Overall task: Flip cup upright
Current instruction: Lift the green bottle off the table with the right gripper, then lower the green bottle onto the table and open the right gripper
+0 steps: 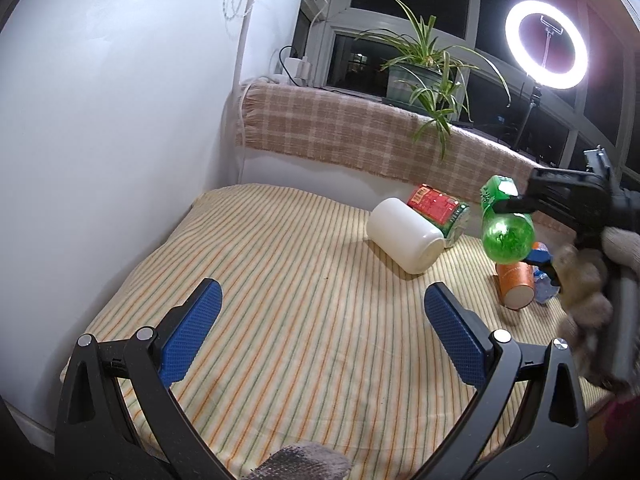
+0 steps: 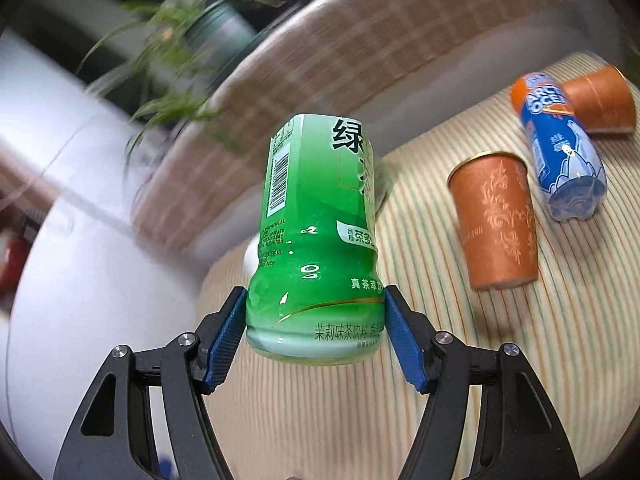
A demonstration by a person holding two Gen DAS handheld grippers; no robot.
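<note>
Grippers first: the right gripper (image 2: 316, 344) is up off the striped cloth (image 1: 280, 280), its blue pads (image 2: 226, 340) clamped on the base of a green bottle cup (image 2: 316, 232), which points away from the camera and tilts a little. From the left wrist view it hangs in the air (image 1: 506, 220), gloved hand (image 1: 588, 280) behind it. The left gripper (image 1: 320, 332) sits low over the cloth, spread wide, holding nothing. A white cup (image 1: 406, 234) lies on its side ahead, well apart. An orange cup (image 2: 496, 220) and a blue bottle (image 2: 560, 144) lie right of the raised one.
</note>
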